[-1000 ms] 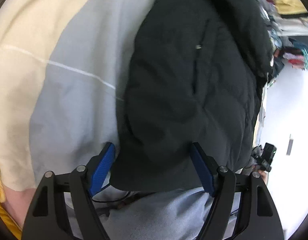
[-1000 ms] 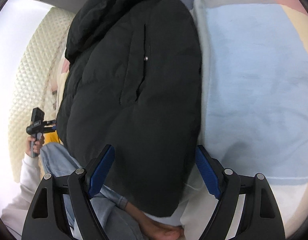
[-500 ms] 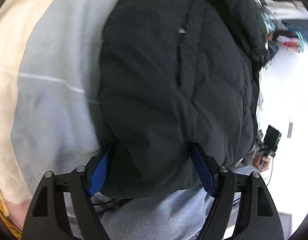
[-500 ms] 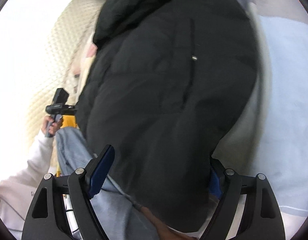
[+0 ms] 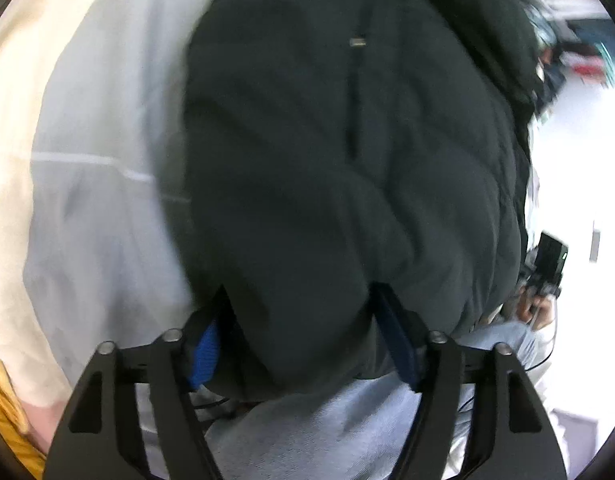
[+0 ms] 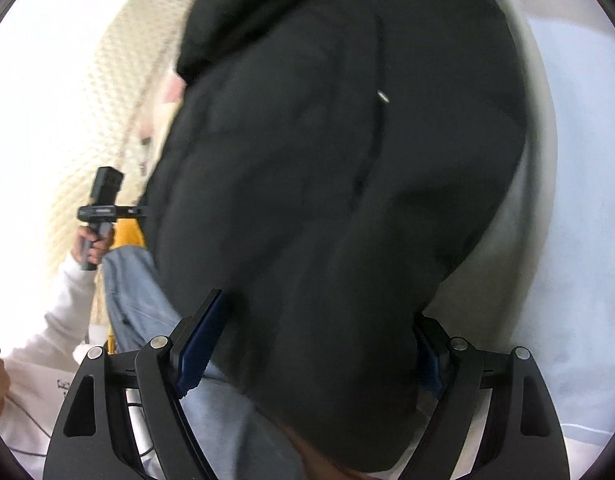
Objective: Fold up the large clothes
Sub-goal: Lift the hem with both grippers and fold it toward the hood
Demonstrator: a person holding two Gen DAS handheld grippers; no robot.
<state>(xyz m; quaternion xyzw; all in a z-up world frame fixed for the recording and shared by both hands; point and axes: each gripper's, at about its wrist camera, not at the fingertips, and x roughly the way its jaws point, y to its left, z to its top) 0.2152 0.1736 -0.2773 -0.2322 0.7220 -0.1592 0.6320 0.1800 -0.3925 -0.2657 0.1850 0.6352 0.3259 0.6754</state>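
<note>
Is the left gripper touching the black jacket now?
Touching. In the left wrist view the black jacket bulges between the left gripper fingers and covers the tips of both blue pads, with no gap visible.

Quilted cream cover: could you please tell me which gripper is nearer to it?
Left. The left gripper is beside the quilted cream cover; the right gripper straddles the black jacket, farther away.

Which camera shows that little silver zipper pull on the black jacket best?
The left wrist view: the zipper pull sits square-on against the black jacket. In the right wrist view it is only a thin slanted glint, more blurred.
</note>
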